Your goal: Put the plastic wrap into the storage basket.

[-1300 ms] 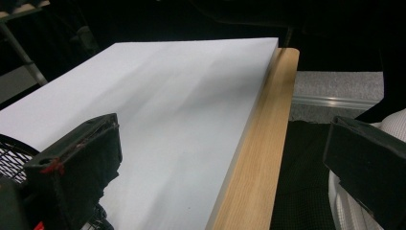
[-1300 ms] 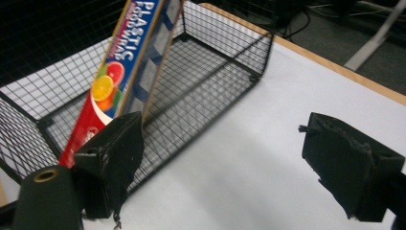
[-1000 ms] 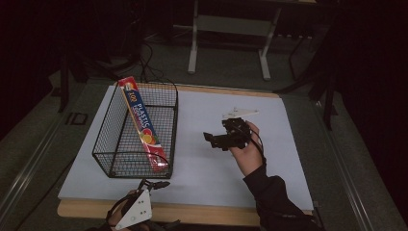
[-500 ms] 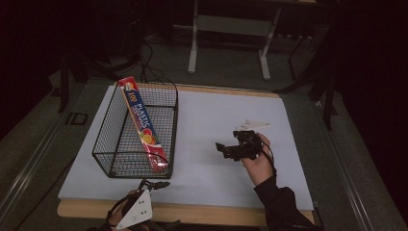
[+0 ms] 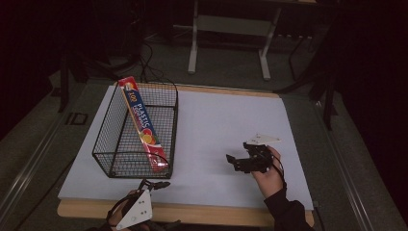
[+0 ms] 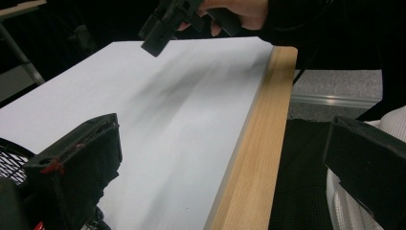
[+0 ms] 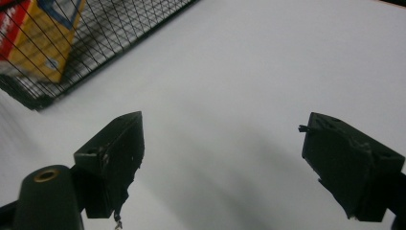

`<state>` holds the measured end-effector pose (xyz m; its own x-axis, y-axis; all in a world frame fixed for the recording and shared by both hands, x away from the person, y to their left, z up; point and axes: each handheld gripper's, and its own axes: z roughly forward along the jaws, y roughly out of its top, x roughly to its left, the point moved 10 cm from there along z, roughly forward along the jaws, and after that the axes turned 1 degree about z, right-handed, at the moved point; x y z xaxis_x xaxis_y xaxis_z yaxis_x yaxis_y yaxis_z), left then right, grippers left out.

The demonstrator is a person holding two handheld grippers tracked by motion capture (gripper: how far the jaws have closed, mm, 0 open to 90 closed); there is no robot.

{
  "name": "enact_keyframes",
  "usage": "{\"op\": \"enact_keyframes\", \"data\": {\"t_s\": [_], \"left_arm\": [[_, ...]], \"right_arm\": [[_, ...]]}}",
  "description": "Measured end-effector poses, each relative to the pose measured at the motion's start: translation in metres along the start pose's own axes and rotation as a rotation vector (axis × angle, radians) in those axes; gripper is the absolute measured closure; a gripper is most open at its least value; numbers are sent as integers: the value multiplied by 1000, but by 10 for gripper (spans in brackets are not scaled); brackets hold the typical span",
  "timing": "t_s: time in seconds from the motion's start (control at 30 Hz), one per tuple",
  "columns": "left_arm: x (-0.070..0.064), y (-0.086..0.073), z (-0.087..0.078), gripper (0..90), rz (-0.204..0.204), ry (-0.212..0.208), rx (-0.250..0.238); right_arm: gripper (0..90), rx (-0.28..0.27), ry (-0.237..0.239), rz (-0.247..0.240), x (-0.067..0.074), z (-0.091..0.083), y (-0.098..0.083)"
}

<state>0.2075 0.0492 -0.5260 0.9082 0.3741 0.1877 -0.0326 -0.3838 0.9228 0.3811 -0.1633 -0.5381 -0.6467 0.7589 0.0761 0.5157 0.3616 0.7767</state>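
Our right gripper [image 5: 231, 160] has drawn back from the wire basket [image 5: 107, 144].
Both our grippers gape empty; the left gripper [image 5: 155, 184] waits just before the basket on matte white table [image 5: 216, 120].

Black wire basket [image 5: 115, 144]; red, yellow and blue plastic-wrap box [image 5: 143, 126]; white-topped bench [image 5: 216, 120], wood edge; black grippers, grey plates.

Black wire basket [image 5: 115, 144], matt white tabletop [image 5: 216, 125]
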Motion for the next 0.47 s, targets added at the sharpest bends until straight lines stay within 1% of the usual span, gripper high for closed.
{"op": "enact_keyframes", "data": {"t_s": [0.1,0.13,0.33,0.47], "left_arm": [[0,-1,0,0,-1,-1,4],[0,-1,1,0,-3,-1,5],[2,-1,-1,0,-6,5,5],[2,-2,0,0,-7,2,6]], "right_arm": [[144,2,0,-3,-1,1,-3],[144,6,-9,-7,-3,4,-7],[144,27,-13,-30,-1,11,-13],[145,23,-14,-37,-1,14,-13]]}}
